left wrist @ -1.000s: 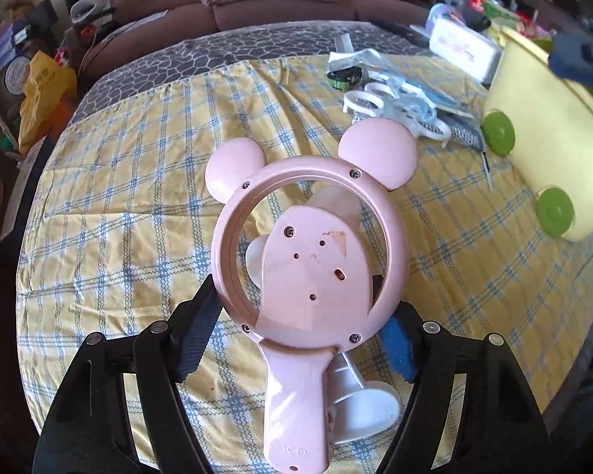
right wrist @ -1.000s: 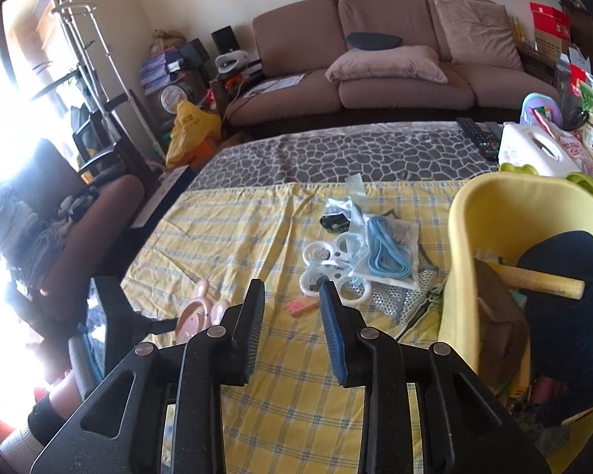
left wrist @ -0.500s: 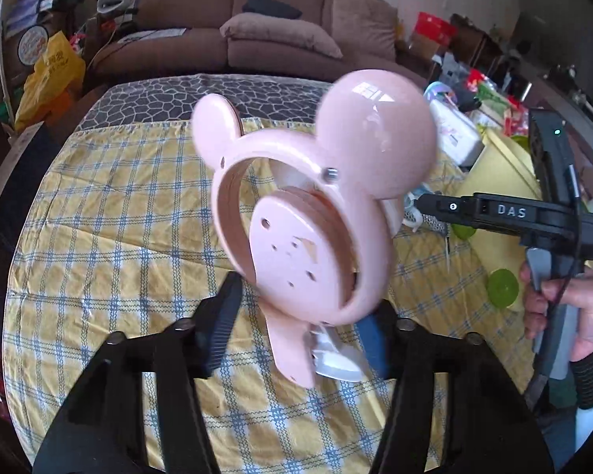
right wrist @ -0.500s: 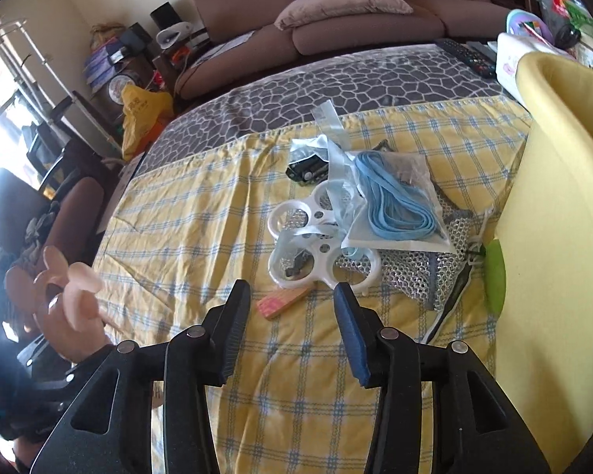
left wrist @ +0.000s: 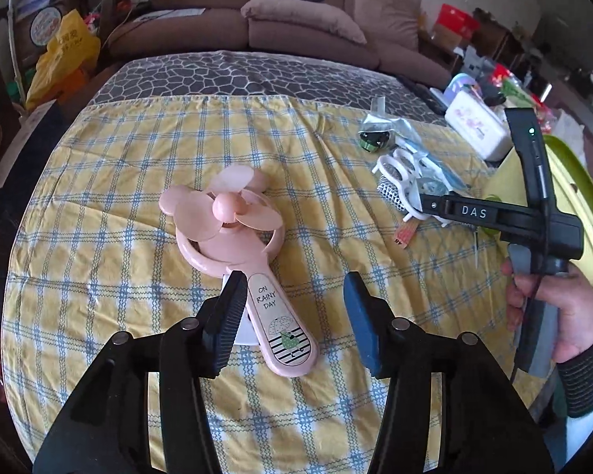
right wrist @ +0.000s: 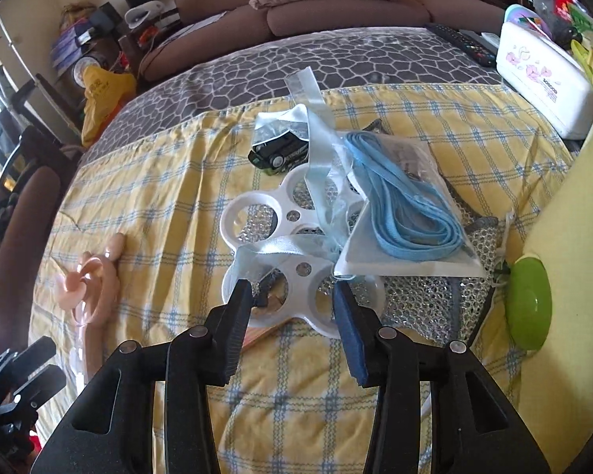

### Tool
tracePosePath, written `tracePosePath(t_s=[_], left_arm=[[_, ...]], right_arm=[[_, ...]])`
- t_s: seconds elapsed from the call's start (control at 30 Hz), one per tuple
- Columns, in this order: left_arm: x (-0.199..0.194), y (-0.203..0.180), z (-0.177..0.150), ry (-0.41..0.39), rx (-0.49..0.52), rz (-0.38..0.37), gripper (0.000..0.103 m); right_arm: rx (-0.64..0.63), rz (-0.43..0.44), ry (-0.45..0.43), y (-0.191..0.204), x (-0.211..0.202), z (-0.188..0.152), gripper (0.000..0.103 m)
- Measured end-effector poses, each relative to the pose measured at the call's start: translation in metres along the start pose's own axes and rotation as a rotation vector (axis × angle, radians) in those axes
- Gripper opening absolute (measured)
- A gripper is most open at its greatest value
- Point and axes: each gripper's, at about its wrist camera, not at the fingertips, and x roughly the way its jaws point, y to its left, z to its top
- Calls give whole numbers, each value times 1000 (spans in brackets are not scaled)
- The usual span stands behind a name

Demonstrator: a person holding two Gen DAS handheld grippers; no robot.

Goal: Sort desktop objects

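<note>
A pink hand fan (left wrist: 237, 245) with mouse ears lies flat on the yellow checked tablecloth (left wrist: 138, 181), its handle between the fingers of my left gripper (left wrist: 294, 316), which is open and holds nothing. The fan also shows at the left of the right wrist view (right wrist: 95, 288). My right gripper (right wrist: 292, 331) is open and empty, just above the near edge of a white ringed plastic frame (right wrist: 296, 245). A clear bag with a blue cord (right wrist: 403, 205) and a pale blue ribbon (right wrist: 316, 138) lie on the frame.
A yellow tub (right wrist: 573, 276) with green wheels (right wrist: 527, 304) stands at the right. A black battery pack (right wrist: 280, 154), silver mesh (right wrist: 427, 300), a small pink tag (left wrist: 405, 234) and a white flowered box (right wrist: 545, 79) lie nearby. A sofa stands behind the table.
My left gripper has set the fan down on the cloth, front side up, and opened. My right gripper has moved down and forward to the white frame.
</note>
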Motion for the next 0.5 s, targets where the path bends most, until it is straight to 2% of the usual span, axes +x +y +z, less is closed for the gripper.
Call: tracePosePath(t_s=[0.03, 0.1, 0.2, 0.27, 0.4, 0.5], left_arm=[[1, 1, 0, 2, -1, 9, 51], [1, 3, 0, 2, -2, 36, 61], [6, 3, -1, 16, 2, 59, 63], [10, 2, -2, 31, 4, 68, 63], [21, -5, -1, 48, 36, 119, 74], [32, -12, -3, 70, 66, 163, 74]], right_arm=[[6, 0, 4, -1, 3, 0, 43], [26, 13, 17, -6, 7, 0, 28], [47, 55, 30, -11, 5, -1, 21], [51, 87, 40, -11, -1, -2, 21], [16, 141, 22, -2, -21, -5, 19], [-17, 201, 4, 8, -43, -8, 19]])
